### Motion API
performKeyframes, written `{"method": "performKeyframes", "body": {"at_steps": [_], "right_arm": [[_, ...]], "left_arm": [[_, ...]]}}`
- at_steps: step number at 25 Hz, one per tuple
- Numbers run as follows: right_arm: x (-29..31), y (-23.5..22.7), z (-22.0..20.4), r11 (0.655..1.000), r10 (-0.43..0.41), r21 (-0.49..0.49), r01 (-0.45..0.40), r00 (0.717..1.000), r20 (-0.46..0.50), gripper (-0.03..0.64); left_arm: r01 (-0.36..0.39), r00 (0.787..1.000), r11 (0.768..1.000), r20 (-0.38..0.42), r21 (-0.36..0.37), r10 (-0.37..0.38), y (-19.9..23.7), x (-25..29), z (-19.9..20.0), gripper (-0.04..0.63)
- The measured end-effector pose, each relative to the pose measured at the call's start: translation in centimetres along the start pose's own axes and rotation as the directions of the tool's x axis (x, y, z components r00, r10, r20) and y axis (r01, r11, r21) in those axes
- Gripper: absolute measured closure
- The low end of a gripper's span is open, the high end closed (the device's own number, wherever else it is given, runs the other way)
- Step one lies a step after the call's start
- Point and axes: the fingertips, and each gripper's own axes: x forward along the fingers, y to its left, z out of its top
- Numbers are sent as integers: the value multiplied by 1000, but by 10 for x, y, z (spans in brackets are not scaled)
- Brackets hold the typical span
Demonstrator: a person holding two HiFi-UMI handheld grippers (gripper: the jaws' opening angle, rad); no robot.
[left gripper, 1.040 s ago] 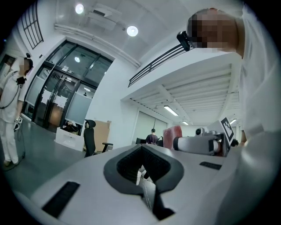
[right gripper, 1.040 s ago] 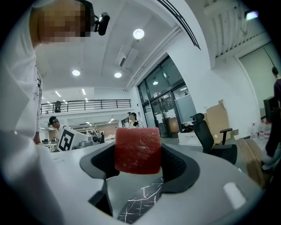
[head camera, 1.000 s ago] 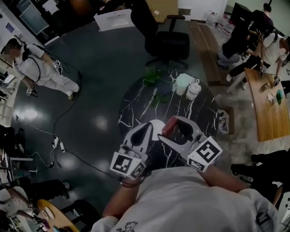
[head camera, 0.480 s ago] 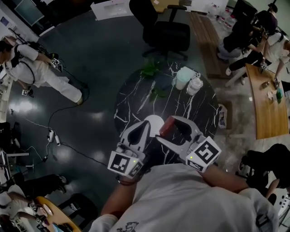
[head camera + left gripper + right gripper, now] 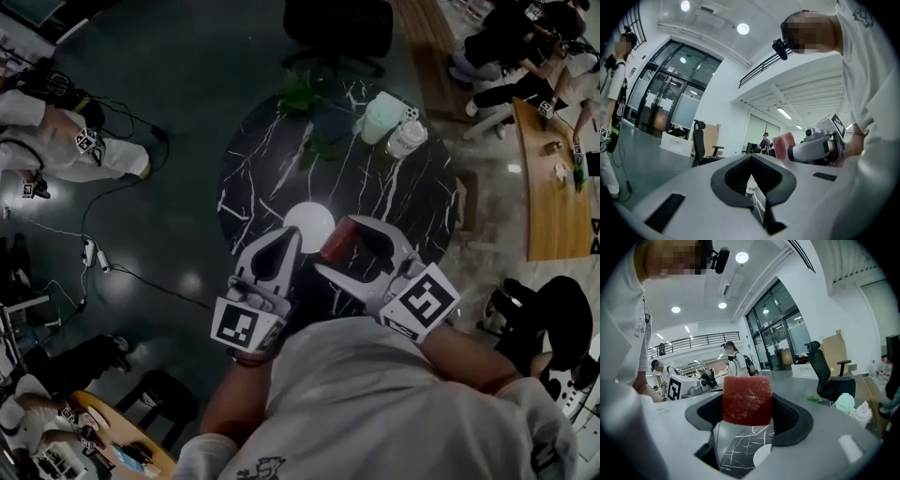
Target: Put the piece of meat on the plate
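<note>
Right gripper view: piece of meat clenched in right hand-held gripper; left hand-held gripper closed.

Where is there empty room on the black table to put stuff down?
The table's left side is bare, between the plate and the greens. The right side is bare too, on the near side of the bottle. The far edge is crowded: greens, jar, bottle.

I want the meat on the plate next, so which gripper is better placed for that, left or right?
Right. The right gripper is shut on the piece of meat, which sits close beside the white plate in the head view. The left gripper is shut and empty.
</note>
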Motion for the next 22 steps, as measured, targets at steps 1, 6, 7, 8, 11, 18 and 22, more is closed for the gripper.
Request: {"method": "performKeyframes", "body": {"at_steps": [1,6,7,8,11,18,22], "right_arm": [[1,-2,-6,1000,-1,5,1,1000,-12,318],[12,-15,-36,1000,-8,11,9,997,-76,318],[17,-19,-42,1000,-8,19,9,995,-95,318],[22,-22,-48,1000,-5,26,8,994,-113,318],[37,-31,-69,999,-1,40,8,986,-167,318],[69,-47,-130,998,1,65,18,959,-282,318],[83,-59,-165,998,-6,57,27,943,-333,318]], "left_arm": [[-1,1000,1000,-9,-5,1,1,0,-6,591],[0,999,999,-39,39,1,12,2,-30,591],[1,999,999,-46,42,1,16,3,-35,591],[1,999,999,-52,41,1,20,4,-40,591],[5,998,1000,-64,22,-4,33,10,-57,591],[16,995,1000,-97,-27,-18,60,18,-107,591],[21,994,998,-108,-58,-27,76,20,-131,591]]}}
